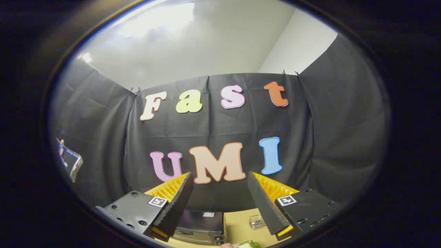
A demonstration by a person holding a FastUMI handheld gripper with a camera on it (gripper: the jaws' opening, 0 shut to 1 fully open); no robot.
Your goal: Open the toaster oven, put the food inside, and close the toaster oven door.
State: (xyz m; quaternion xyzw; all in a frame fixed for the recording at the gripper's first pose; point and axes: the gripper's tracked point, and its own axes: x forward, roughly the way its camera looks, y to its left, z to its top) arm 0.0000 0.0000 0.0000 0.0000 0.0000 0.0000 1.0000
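Flanking toaster oven point(201, 225) and small clear container point(256, 221) below, fingers point(175, 205) spread, empty.

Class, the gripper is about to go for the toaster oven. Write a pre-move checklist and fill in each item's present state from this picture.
1. Gripper fingers apart and holding nothing: ok.
2. Toaster oven in view, below and between the fingers: ok.
3. Oven door closed and handle reachable: cannot tell, only the top and a strip of the front with knobs show.
4. Food located: cannot tell; a green and white item sits at the lower edge beside the oven, too cut off to identify.
5. Small clear container on the wooden table stands apart from the oven: ok.
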